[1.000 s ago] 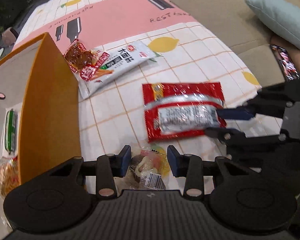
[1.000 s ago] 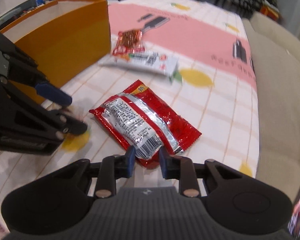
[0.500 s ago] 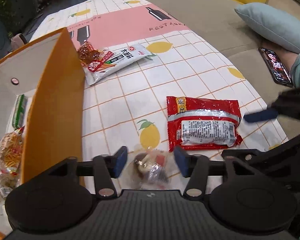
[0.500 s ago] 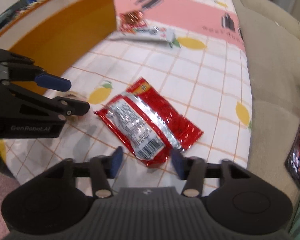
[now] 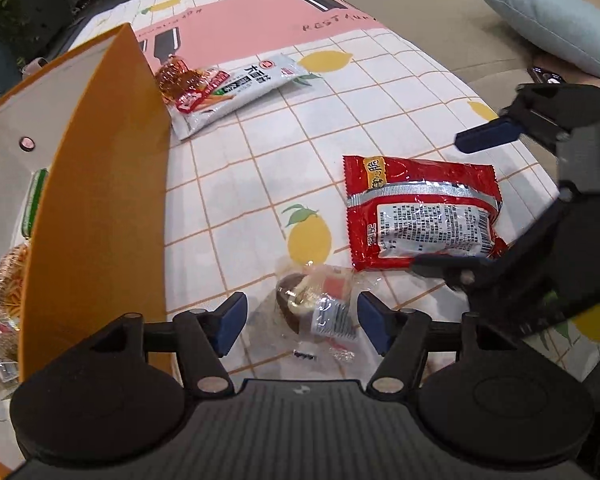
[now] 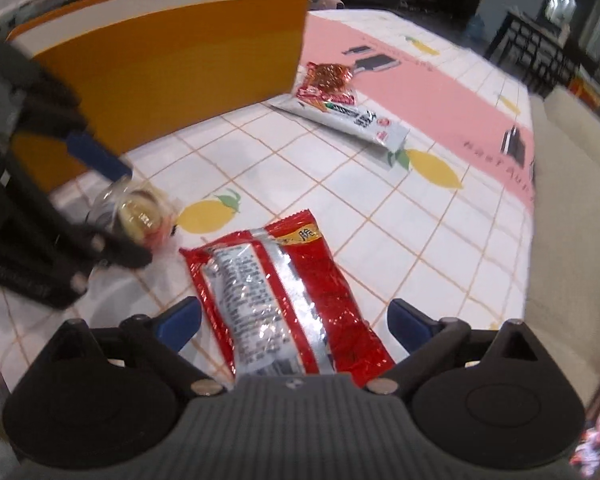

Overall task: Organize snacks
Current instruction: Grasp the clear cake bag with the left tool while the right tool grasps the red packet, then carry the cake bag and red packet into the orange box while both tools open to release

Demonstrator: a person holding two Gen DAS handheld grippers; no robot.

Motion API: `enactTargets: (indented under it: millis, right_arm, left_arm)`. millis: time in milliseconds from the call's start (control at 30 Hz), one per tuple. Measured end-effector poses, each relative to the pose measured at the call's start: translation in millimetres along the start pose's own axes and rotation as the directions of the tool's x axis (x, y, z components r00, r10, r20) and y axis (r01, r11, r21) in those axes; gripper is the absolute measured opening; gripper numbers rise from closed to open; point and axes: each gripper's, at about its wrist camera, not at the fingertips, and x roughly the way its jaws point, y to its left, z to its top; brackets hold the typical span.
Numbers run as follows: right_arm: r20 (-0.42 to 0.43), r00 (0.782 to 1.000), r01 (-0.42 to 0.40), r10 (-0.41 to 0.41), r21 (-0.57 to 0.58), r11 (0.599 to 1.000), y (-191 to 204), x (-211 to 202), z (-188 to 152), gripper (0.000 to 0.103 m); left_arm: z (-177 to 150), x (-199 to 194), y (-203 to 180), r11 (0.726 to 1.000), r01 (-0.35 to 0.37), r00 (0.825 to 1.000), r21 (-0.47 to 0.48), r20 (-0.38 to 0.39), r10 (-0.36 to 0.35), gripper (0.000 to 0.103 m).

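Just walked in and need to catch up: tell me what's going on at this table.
A person with a gripper in each hand is sorting snacks beside an orange cardboard box. The left gripper is open around a small clear-wrapped snack. The right gripper is opening over a red foil packet without pressing it. A white packet and a small red pouch lie farther back.

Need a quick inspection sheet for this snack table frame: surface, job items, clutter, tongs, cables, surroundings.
Surface: lemon-print tablecloth, pink band at far end.
Job's things: red packet and clear-wrapped snack lying flat; white packet with small red packet on top; orange box holding snacks.
Clutter: nothing seen.
Tongs: left tongs open around wrapped snack; right tongs opening, red packet between, unpressed.
Cables: nothing seen.
Surroundings: sofa, blue cushion, phone.
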Motion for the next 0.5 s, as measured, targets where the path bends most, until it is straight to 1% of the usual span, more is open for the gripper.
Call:
enactTargets:
  millis: [100, 200, 267, 333, 367, 400, 433, 500]
  right_arm:
    - [-0.004, 1.000, -0.028, 0.028, 0.058, 0.998, -6.4, 7.6, 0.2, 0.095]
    - [-0.013, 0.998, -0.060, 0.062, 0.099, 0.993, -8.3, 13.3, -0.3, 0.090]
    - [-0.017, 0.998, -0.058, 0.060, 0.102, 0.993, -5.8, 16.6, -1.1, 0.089]
    - [-0.010, 0.998, -0.055, 0.057, 0.104, 0.993, -3.1, 17.4, -0.7, 0.087]
    - [-0.008, 0.998, -0.055, 0.056, 0.109, 0.993, -3.9, 18.2, -0.7, 0.086]
    - [-0.006, 0.999, -0.051, 0.052, 0.116, 0.992, -3.8, 18.0, -0.5, 0.084]
    - [-0.004, 0.999, -0.047, 0.048, 0.121, 0.992, -3.3, 17.6, -0.3, 0.083]
    - [-0.002, 0.999, -0.039, 0.039, 0.130, 0.991, -2.0, 15.9, -0.2, 0.079]
  left_arm:
    - [0.2, 1.5, 5.3, 1.000, 0.010, 1.000, -0.024, 0.003, -0.010, 0.071]
    - [0.9, 4.4, 8.1, 0.999, 0.025, 1.000, -0.046, -0.002, -0.026, 0.067]
    - [0.4, 6.6, 7.6, 0.998, 0.027, 1.000, -0.049, -0.008, -0.027, 0.063]
    - [0.3, 6.9, 8.6, 0.998, 0.028, 1.000, -0.059, -0.003, -0.028, 0.062]
    - [0.9, 7.2, 9.3, 0.998, 0.032, 0.999, -0.063, -0.003, -0.032, 0.060]
    - [1.4, 7.3, 9.5, 0.997, 0.035, 0.999, -0.066, -0.003, -0.035, 0.059]
    - [1.7, 7.5, 9.2, 0.997, 0.038, 0.999, -0.067, -0.002, -0.038, 0.055]
    - [2.5, 7.6, 8.9, 0.997, 0.028, 1.000, -0.072, 0.002, -0.028, 0.054]
